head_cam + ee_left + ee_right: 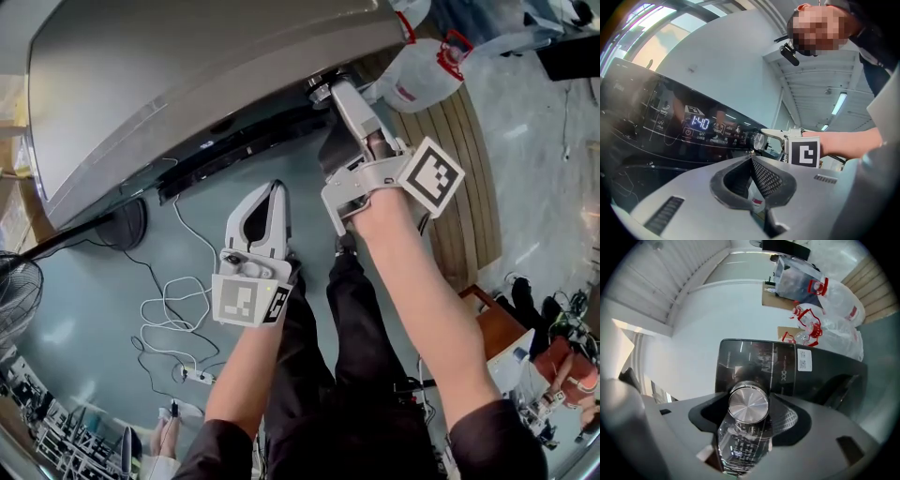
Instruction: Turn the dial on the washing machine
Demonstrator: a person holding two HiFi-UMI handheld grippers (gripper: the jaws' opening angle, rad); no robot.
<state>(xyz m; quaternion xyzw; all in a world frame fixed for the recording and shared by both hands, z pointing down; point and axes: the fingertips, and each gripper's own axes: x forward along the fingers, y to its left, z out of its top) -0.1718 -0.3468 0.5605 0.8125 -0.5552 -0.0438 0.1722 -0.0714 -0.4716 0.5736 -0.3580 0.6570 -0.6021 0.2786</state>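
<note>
Quickly, risks first. We see the washing machine (187,84) filling the head view from 9 to 12 o'clock, with its black control panel (234,150) along the near edge. The right gripper (324,90) is at 1 o'clock, with its jaws closed around the dial (748,404) at the panel's end. The knob fills the gap between them, so we read it as clamped.

Main risk, we judge: the dial's face and rim look smooth and polished, so the jaws may slip round it instead of turning it, mostly if the wrist rolls off the knob's axis. An off-axis roll could also scrape a jaw on the glossy panel or brush a touch key beside the knob. Overturning could skip past the wanted programme; the lit display (700,123) reads 1:40.

The left gripper (274,190) hangs near centre, at 7 o'clock from the dial. Its jaws are together on nothing and well apart from the panel, so low risk.

Materials:
- **Lid** (141,66): grey, smooth, gently curved; plastic or painted metal, we can't tell.
- **Panel:** dark, glossy, mirror-like.
- **Grippers:** matt pale-grey hard plastic.
- **Pads** (766,176): black with a fine grid texture, probably rubbery.
- **Dial:** a short cylinder with a brushed-metal look and radial sheen.
</note>
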